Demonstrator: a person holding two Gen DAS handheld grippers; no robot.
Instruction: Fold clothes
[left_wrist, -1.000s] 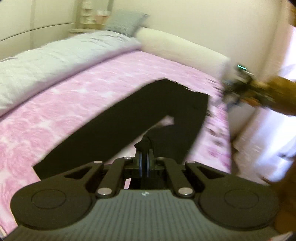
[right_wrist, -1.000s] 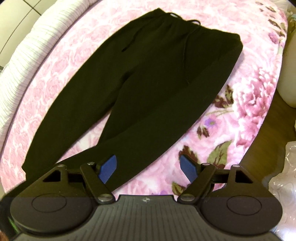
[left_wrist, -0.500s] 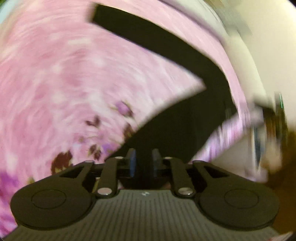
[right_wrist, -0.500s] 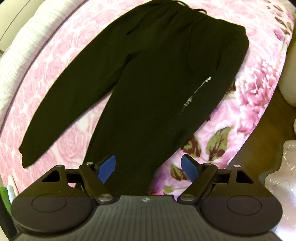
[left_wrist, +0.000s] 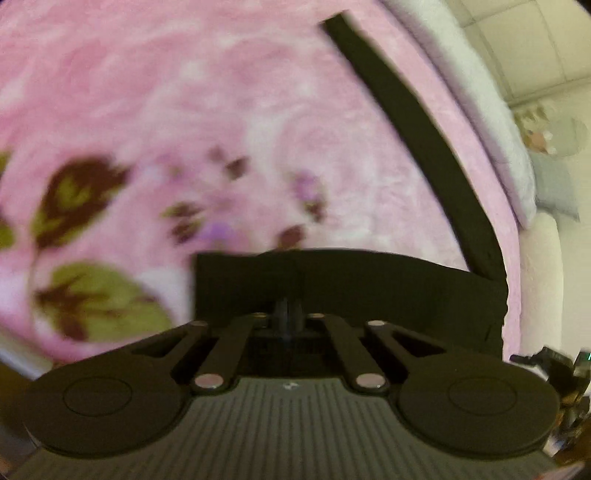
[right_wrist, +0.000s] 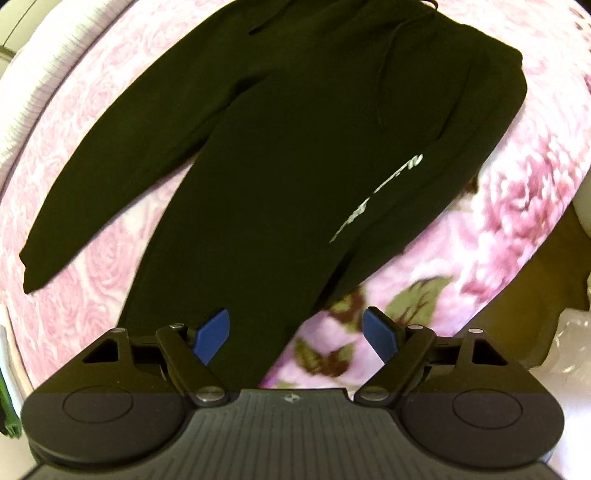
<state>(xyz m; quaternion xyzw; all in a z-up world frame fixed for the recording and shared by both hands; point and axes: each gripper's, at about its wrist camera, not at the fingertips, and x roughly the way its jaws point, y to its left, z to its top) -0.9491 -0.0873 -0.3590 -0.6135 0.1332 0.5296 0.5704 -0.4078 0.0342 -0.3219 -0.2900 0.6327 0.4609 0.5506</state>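
Black pants (right_wrist: 295, 147) lie lengthwise, waistband far, cuffs toward right gripper (right_wrist: 295, 332)

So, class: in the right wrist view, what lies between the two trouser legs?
In the right wrist view, a bare wedge of pink rose blanket shows between the two legs of the black trousers; nothing else lies there.

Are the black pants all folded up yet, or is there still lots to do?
Not yet. Done so far: the black pants lie spread out flat on the pink flowery blanket, legs apart. In hand: the left tool is shut on a pants edge, while the right tool hangs open above one leg. Left: nearly all the folding, since no finished fold shows.
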